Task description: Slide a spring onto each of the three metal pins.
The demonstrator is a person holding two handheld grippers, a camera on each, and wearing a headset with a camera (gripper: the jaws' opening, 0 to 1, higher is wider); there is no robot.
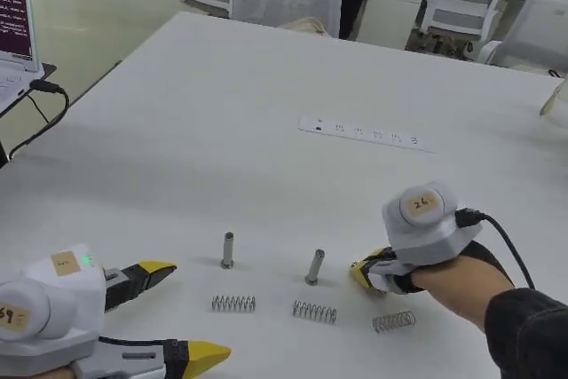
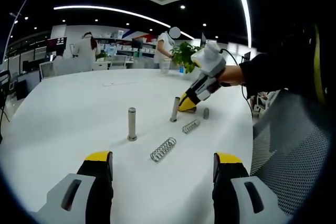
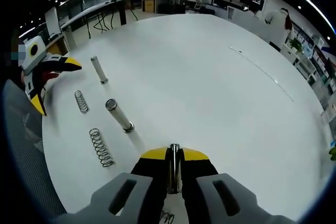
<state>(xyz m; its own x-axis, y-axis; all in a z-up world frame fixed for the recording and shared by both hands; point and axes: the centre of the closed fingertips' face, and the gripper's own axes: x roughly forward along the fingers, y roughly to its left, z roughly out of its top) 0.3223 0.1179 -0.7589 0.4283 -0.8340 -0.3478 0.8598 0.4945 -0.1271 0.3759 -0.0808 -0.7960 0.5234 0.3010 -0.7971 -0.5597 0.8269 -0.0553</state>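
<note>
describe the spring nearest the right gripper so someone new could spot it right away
On the white table, three springs lie in a row near the person. The spring sits at the end next to the right gripper and the dark sleeve. It lies slanted, while its two neighbours lie nearly level, each in front of a standing pin.

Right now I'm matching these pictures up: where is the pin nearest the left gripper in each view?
Head view: the pin stands lower centre-left.
Left gripper view: left of centre, the nearer of two.
Right gripper view: upper left, the farther of two.
Shared landmark: the second pin standing beside it.
</note>
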